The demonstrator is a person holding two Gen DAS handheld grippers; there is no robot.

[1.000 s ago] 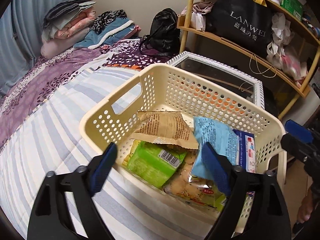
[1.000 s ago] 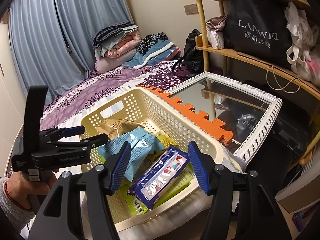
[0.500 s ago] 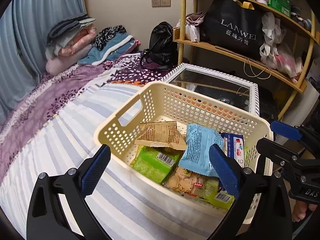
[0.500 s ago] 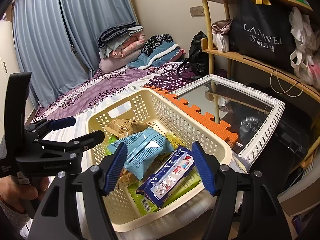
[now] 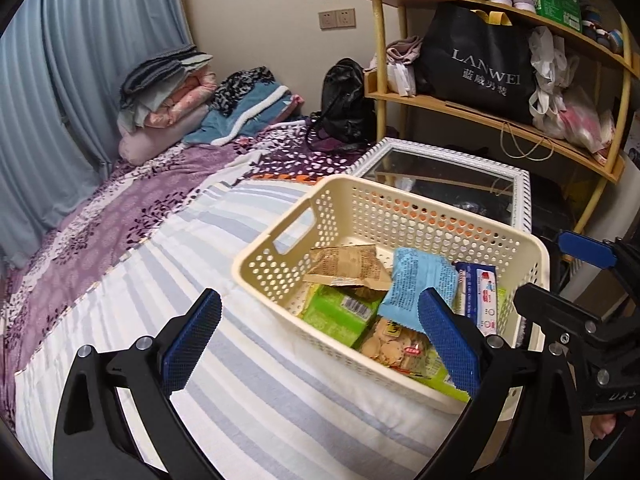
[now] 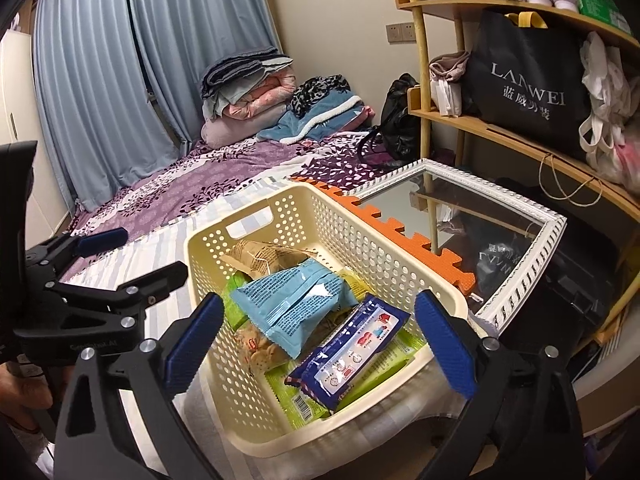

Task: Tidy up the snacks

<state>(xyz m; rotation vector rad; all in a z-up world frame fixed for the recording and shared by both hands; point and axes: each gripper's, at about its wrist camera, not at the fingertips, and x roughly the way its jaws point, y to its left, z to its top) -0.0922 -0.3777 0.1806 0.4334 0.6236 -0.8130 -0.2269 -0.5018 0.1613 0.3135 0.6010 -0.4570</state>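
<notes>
A cream perforated basket (image 5: 280, 276) (image 6: 208, 280) stands on the striped blanket. In it lie a brown packet (image 5: 348, 268), a light blue packet (image 6: 292, 304), a dark blue packet (image 6: 352, 352), green packets (image 5: 336, 312) and a cracker bag (image 5: 388, 344). My left gripper (image 5: 320, 296) hovers open above the basket's near-left side, holding nothing. My right gripper (image 6: 320, 300) hangs over the basket's near end. Its jaws are opening, and the dark blue packet lies loose below them, clear of the pads. Each gripper shows in the other's view: the right gripper (image 5: 552, 272), the left gripper (image 6: 148, 256).
Beyond the basket lie a white-framed mirror (image 5: 448, 176) and an orange foam mat (image 6: 400, 236). A bamboo shelf (image 6: 500, 136) holds a black bag. Folded bedding (image 5: 168, 96) and a black backpack (image 5: 344, 104) sit at the bed's far end. A purple sheet (image 5: 120, 216) spreads left.
Both grippers have drawn back and up from the basket. The right jaws have spread wide above the dark blue packet, which stays in the basket. The left jaws have widened a little.
</notes>
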